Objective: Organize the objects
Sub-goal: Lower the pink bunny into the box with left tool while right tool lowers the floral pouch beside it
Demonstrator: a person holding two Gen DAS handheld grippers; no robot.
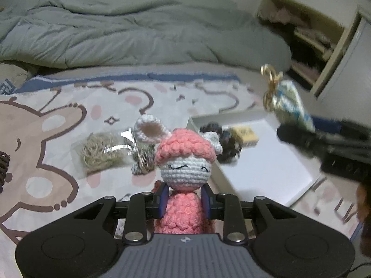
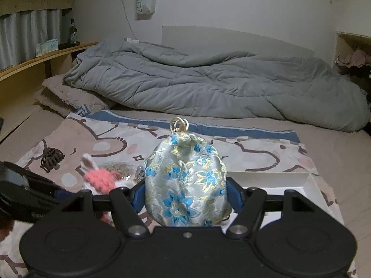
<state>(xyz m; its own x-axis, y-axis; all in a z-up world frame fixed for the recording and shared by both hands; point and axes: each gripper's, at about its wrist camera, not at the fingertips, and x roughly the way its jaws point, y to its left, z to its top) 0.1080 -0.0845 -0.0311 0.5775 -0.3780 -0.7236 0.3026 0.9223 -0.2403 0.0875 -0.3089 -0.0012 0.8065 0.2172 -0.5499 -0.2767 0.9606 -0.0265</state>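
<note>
Left claw (image 1: 185, 205) closed on a pink crochet doll (image 1: 183, 162), right claw (image 2: 186, 194) closed on a floral pouch (image 2: 185, 180), both above the bed (image 2: 324, 143), white box (image 1: 262, 162) nearby.

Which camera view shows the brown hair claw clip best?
The right wrist view: the whole brown hair claw clip lies sharp on the cartoon blanket. The left wrist view shows only a cropped part at its left edge.

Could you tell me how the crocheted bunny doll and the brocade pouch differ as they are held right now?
The crocheted bunny doll is pink and white yarn with ears and a stitched face; the brocade pouch is shiny silvery fabric with blue and gold flowers. The doll is slim between the left gripper jaws; the pouch bulges wide in the right gripper. Both are held upright above the bed.
</note>
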